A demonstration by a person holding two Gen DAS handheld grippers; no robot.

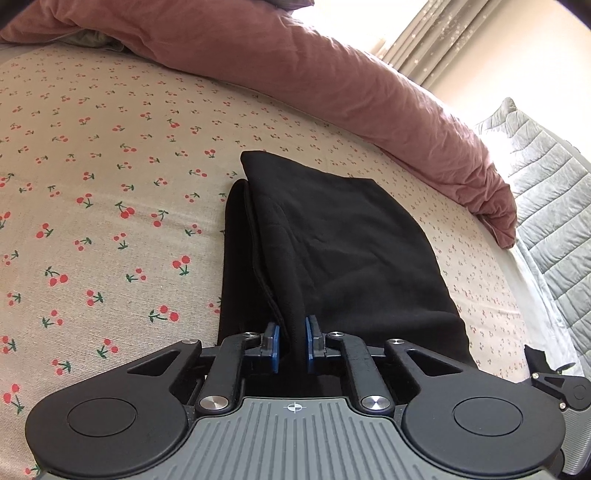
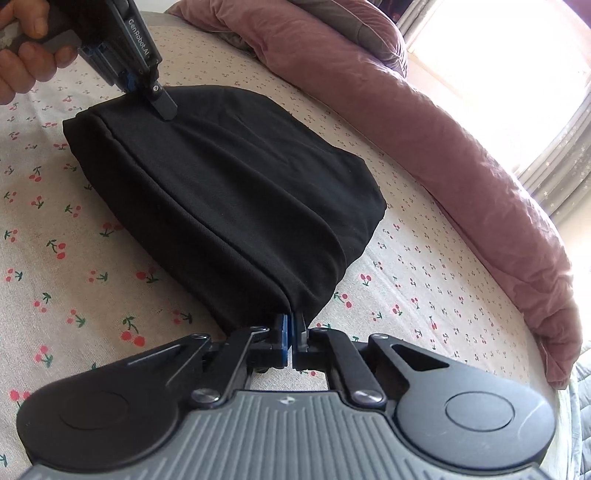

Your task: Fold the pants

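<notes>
Nearest to the right wrist camera, the right gripper (image 2: pixel 293 334) has its jaws pressed together on the near corner of the black pants (image 2: pixel 229 177), with only a thin layer of cloth between the blue pads. In the left wrist view the left gripper (image 1: pixel 291 341) has its jaws narrow and pinches a thicker ridge of the same cloth at the other near corner. The pants lie already folded to a compact bundle in the middle of the cherry-print bed sheet (image 1: pixel 110 221), and both pinched corners belong to the same near edge. I judge that the step now is one more fold: this edge must be lifted and carried over to the far edge. To do it well, both hands should rise together and at equal height, so the edge stays straight and the cloth does not sag in the middle. The right grip holds little cloth, so a slow pull is safer there. Set the edge down exactly on the far one, then open. Beyond the bundle the pink duvet (image 2: pixel 461 155) lies along the sheet, apart from the pants, and behind it the curtain (image 1: pixel 424 33) hangs at the bright window.
</notes>
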